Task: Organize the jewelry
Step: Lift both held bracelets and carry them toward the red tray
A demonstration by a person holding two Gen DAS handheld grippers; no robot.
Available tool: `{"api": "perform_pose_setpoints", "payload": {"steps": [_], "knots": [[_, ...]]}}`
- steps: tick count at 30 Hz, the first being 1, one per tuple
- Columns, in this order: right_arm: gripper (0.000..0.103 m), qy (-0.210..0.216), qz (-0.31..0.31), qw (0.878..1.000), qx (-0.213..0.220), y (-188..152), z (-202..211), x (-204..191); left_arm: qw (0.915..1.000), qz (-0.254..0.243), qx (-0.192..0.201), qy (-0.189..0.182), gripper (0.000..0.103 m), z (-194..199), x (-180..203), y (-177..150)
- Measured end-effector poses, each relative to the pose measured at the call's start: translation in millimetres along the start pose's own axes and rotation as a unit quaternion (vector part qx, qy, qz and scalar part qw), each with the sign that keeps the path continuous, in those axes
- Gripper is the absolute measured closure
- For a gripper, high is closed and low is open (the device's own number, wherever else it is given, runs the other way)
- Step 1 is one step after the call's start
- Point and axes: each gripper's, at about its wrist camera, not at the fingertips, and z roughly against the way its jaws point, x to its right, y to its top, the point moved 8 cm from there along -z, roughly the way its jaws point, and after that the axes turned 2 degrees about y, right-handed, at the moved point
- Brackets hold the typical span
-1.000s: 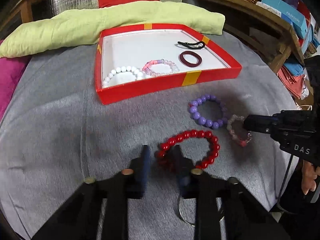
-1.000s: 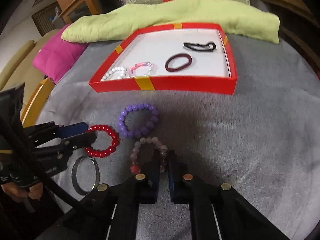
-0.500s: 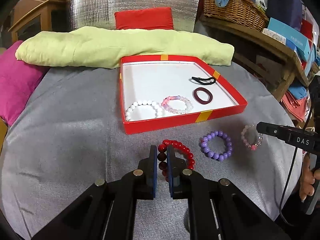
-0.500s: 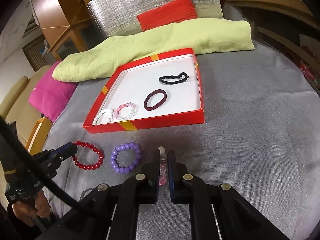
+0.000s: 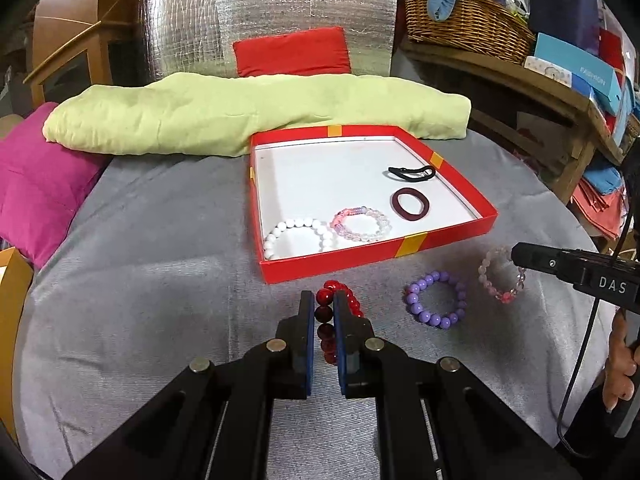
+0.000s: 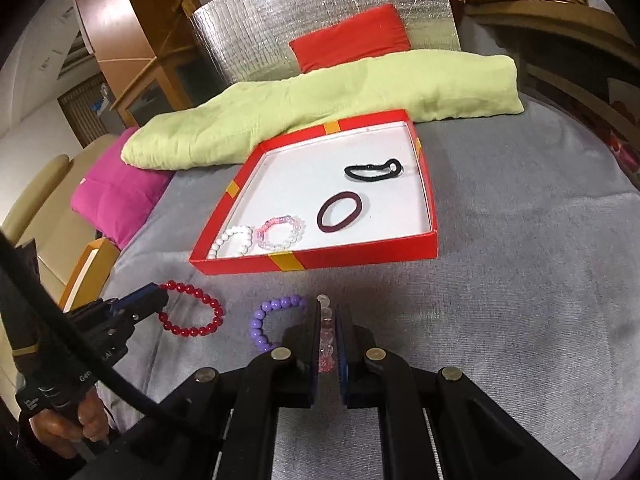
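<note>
My left gripper is shut on a red bead bracelet, held above the grey cloth just in front of the red tray. My right gripper is shut on a pale pink bead bracelet; the same bracelet shows in the left wrist view. A purple bead bracelet lies on the cloth between them. The tray holds a white bead bracelet, a pink bead bracelet, a maroon hair tie and a black hair tie.
A light green pillow lies behind the tray, with a red cushion and a silver foil panel further back. A magenta cushion is at the left. A wicker basket and boxes sit on a wooden shelf at right.
Both grippers have closed on their bracelets and lifted them off the cloth, rising and pulling back. The red bracelet now hangs edge-on between the left fingers.
</note>
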Motion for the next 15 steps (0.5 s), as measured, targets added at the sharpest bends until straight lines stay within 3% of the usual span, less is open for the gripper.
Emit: {"api": "perform_pose_setpoints", "payload": {"steps": [15], "knots": [[0.095, -0.007, -0.003, 1.0, -0.003, -1.7, -9.3, -5.8, 0.9978, -0.005, 0.006, 0.066, 0.094, 0.3, -16.3, 2.8]]}}
